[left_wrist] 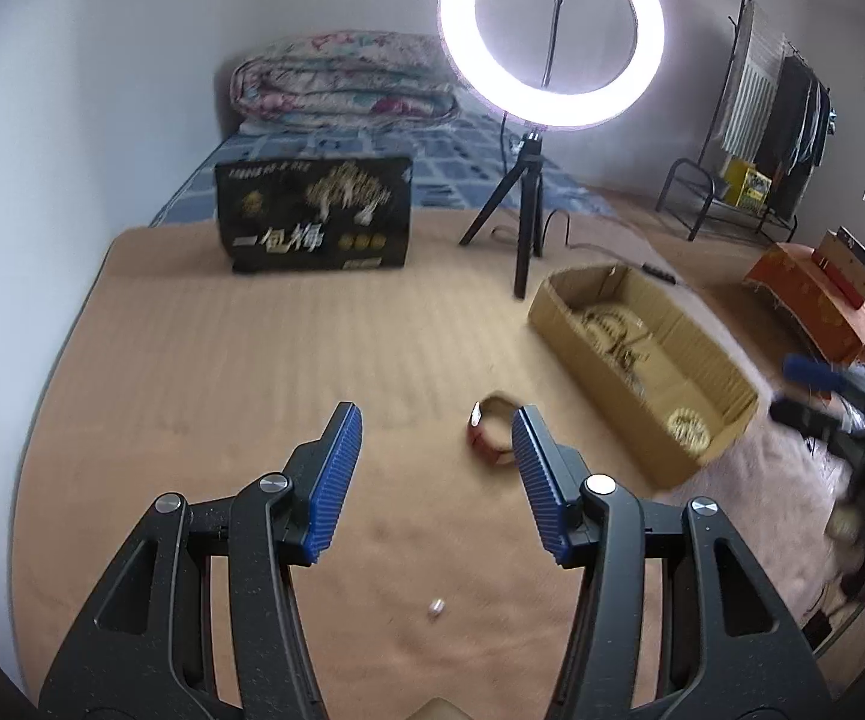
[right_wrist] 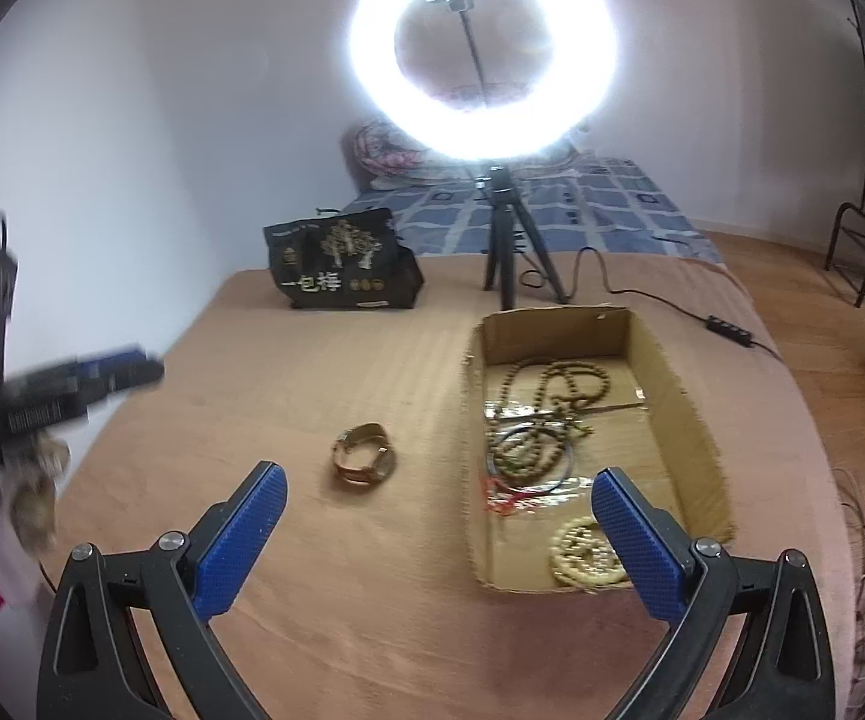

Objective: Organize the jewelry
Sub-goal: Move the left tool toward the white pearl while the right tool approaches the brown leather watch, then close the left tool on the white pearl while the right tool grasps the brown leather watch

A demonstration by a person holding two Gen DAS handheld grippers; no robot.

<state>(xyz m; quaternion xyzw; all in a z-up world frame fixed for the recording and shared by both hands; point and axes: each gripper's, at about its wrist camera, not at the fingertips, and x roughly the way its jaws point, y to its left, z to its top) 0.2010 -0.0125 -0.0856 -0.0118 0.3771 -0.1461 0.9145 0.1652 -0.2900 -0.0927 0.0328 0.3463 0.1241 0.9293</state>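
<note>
The watch (right_wrist: 364,453) lies alone on the tan surface (right_wrist: 324,588), coiled on its side, just left of the cardboard box (right_wrist: 690,420) that already holds bead strings and bracelets. The coming move, as I judge it, turns on which tool is nearer.

In the left wrist view, the watch (left_wrist: 492,433) sits just ahead of the left tool (left_wrist: 437,427), touching the right fingertip's outline in the picture and off to the right of the gap's middle. The left jaws stand apart with nothing between them.

In the right wrist view, the right tool (right_wrist: 438,486) is also spread wide and empty; the watch lies ahead and left of its centre, a little farther off. The left looks nearer (though blur makes this uncertain).

A small white bit (left_wrist: 436,607) lies loose below the left tool.
</note>
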